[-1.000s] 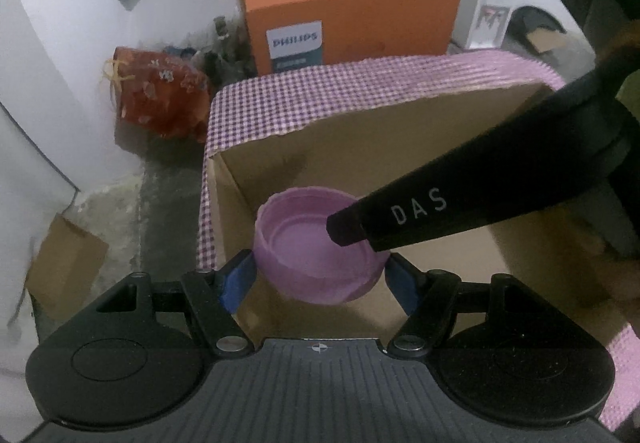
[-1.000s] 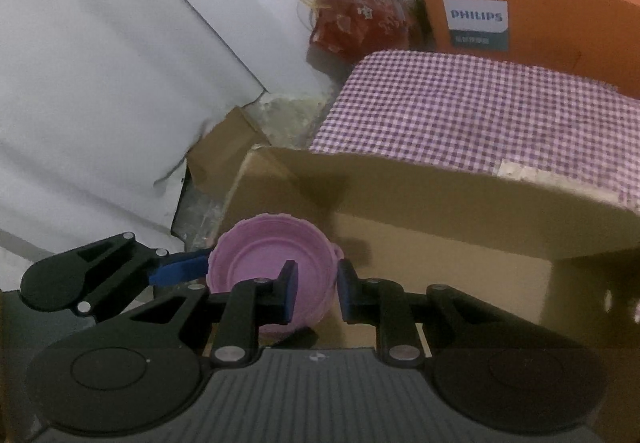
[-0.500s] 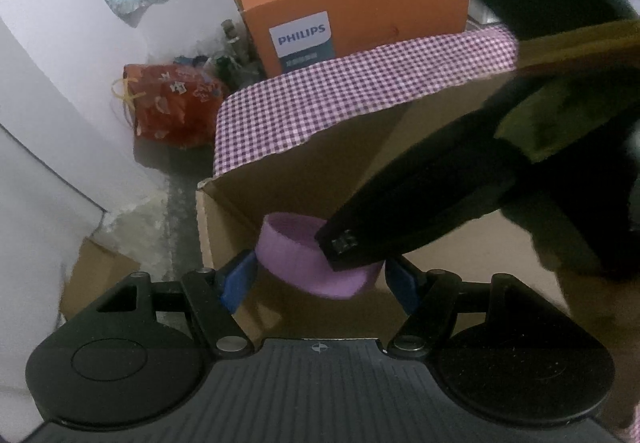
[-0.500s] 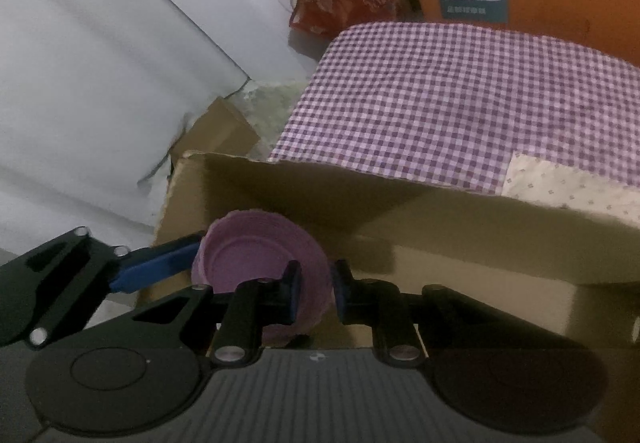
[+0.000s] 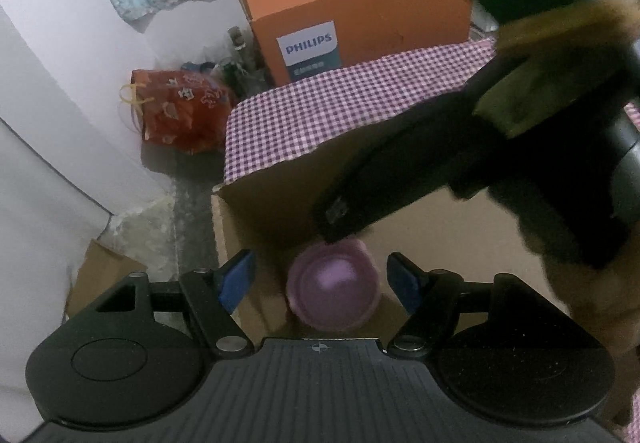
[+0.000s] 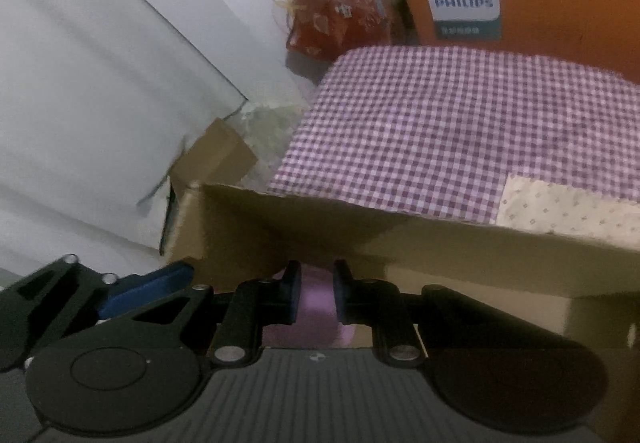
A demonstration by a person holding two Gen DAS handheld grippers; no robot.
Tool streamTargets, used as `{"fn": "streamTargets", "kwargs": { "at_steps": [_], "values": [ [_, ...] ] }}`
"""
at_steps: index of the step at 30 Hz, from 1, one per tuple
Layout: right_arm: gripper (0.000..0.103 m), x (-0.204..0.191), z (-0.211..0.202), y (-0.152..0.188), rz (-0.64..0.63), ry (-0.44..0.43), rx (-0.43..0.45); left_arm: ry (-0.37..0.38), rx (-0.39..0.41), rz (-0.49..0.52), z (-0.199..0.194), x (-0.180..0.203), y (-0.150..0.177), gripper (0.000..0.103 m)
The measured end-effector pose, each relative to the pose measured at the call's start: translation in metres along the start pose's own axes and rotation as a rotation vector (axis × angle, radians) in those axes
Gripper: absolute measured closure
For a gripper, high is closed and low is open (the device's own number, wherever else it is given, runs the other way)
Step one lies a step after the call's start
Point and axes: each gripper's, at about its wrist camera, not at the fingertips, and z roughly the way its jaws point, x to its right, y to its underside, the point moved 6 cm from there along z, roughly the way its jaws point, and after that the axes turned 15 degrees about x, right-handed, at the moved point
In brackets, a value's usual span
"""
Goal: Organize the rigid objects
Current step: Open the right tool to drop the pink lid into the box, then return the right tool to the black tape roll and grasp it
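A pink plastic bowl (image 5: 333, 291) lies inside the open cardboard box (image 5: 280, 199). My left gripper (image 5: 323, 279) is open above it, its blue pads well apart and not touching the bowl. The right gripper's black body (image 5: 420, 179) hangs over the box in the left wrist view. In the right wrist view my right gripper (image 6: 316, 293) has its jaws a small gap apart with the pink bowl (image 6: 316, 303) showing between them. Whether they still pinch it is unclear. The left gripper's blue finger (image 6: 148, 289) shows at lower left.
A purple checked cloth (image 6: 460, 131) covers a surface behind the box. An orange Philips carton (image 5: 352, 7) stands behind it. A red patterned bag (image 5: 176, 115) lies on the floor by the white wall. A cardboard scrap (image 6: 216, 155) lies left of the box.
The left gripper opened and let go of the pink bowl, which now lies lower in the box. Both grippers rose and drew back; the right jaws parted slightly.
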Motion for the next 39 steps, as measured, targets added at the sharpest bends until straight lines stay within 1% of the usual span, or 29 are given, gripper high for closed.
{"fn": "streamTargets", "kwargs": {
  "at_steps": [5,9,12,15,19,22,25,28,31,34,37,39],
  "values": [
    [0.084,-0.016,-0.052,-0.006,0.002,-0.065,0.065,0.023,0.061,-0.046,-0.03,-0.009,-0.005,0.028],
    [0.084,-0.034,-0.106,-0.002,-0.005,-0.137,0.136,0.037,0.133,-0.075,-0.068,-0.015,-0.007,0.026],
    [0.083,-0.045,-0.148,0.007,-0.003,-0.183,0.195,0.052,0.197,-0.104,-0.103,-0.016,-0.005,0.022],
    [0.083,-0.058,-0.192,0.022,-0.005,-0.236,0.255,0.061,0.244,-0.129,-0.137,-0.017,0.005,0.021],
    [0.083,-0.071,-0.246,0.055,-0.02,-0.286,0.323,0.076,0.294,-0.157,-0.173,-0.014,0.026,0.02],
    [0.082,-0.075,-0.277,0.085,-0.039,-0.29,0.357,0.087,0.325,-0.168,-0.193,-0.007,0.046,0.018],
    [0.082,-0.074,-0.299,0.119,-0.033,-0.282,0.372,0.105,0.34,-0.172,-0.206,0.005,0.071,0.018],
    [0.082,-0.066,-0.307,0.154,-0.02,-0.249,0.375,0.138,0.327,-0.182,-0.208,0.021,0.099,0.017],
    [0.082,-0.055,-0.303,0.189,-0.004,-0.183,0.362,0.172,0.295,-0.175,-0.196,0.04,0.126,0.017],
    [0.082,-0.04,-0.285,0.222,0.028,-0.116,0.325,0.22,0.24,-0.156,-0.176,0.062,0.151,0.017],
    [0.082,-0.024,-0.261,0.248,0.07,-0.047,0.279,0.255,0.188,-0.127,-0.155,0.082,0.174,0.017],
    [0.082,-0.018,-0.248,0.261,0.091,-0.004,0.257,0.275,0.168,-0.121,-0.14,0.09,0.181,0.017]
  ]
}}
